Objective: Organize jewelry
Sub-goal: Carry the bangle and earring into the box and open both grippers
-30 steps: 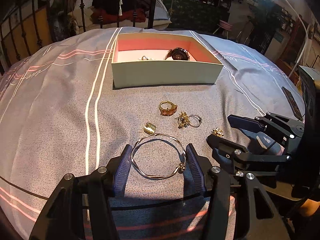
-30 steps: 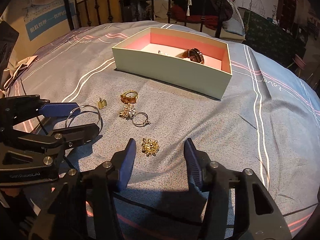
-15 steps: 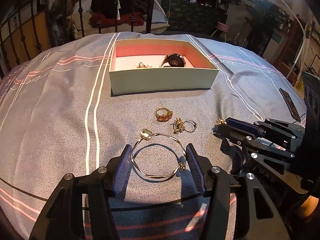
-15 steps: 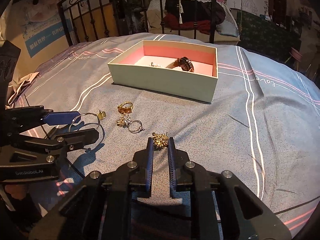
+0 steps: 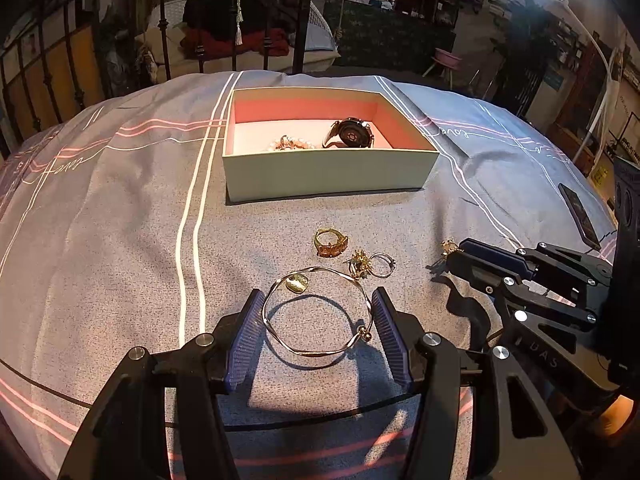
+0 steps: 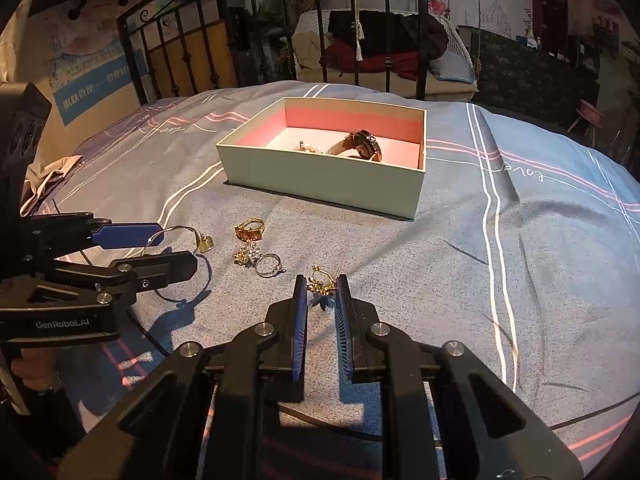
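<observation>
A pale green box with a pink inside stands on the bed and holds a watch and a pearl piece. My left gripper is shut on a gold bangle, held above the cover. My right gripper is shut on a gold brooch, lifted off the cover; it also shows in the left wrist view. On the cover lie a gold ring with orange stones, a small gold charm, a gold flower piece and a thin silver ring.
The grey bedcover with white and pink stripes spreads all around. A dark phone lies at the right edge. A black iron bed rail stands behind the box. The box is ahead of both grippers.
My right gripper closed on the gold brooch and lifted it. My left gripper raised the bangle off the cover, and both views now look down on the box.
</observation>
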Available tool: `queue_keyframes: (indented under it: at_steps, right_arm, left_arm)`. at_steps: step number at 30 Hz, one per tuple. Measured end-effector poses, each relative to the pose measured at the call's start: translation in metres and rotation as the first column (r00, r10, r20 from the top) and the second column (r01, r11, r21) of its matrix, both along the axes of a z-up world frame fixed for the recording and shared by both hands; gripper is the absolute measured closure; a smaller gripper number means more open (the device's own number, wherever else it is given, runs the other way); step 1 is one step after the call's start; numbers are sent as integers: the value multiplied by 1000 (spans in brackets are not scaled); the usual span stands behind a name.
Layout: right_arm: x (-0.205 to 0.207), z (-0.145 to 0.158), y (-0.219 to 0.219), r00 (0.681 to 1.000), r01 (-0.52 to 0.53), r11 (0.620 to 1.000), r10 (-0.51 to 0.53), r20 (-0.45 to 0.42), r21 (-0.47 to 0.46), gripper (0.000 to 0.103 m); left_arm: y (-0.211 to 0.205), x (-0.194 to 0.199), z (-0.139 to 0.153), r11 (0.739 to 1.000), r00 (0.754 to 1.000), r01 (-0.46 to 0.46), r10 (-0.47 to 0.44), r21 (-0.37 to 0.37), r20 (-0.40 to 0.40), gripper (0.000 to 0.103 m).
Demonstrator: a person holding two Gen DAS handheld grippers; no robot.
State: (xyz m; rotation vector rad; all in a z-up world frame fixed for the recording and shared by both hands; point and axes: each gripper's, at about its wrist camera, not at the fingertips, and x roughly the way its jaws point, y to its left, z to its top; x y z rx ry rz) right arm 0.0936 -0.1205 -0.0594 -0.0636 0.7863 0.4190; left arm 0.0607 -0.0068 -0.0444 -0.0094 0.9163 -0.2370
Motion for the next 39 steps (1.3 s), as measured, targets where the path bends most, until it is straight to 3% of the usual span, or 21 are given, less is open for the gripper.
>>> queue_keyframes:
  at_steps: [11,15,22,29,39]
  right_arm:
    - [43,53,8,994,-8,1000,6,109,18,87]
    - [74,65,9,993,15,999,-20,112,44,87]
    - [121,66,9,993,61,997,-65,98,44,87]
    - [160,45,11,996,85,996,-85,15,13,87]
    - [170,19,11,995,88,996,-89,-39,-6,87]
  left_arm:
    - [-8,53,56,1000,989,-10,8,8,147,49]
    - [-7,83,68,999,989,-37,42,-37,144,49]
    - [-13,127,73,996,988,-69,75,-48,134,49]
    - [-20,172,49,995,996,-89,90,-36,28,49]
    - [-19,183,15,994,993,-109,109,-2,-52,49]
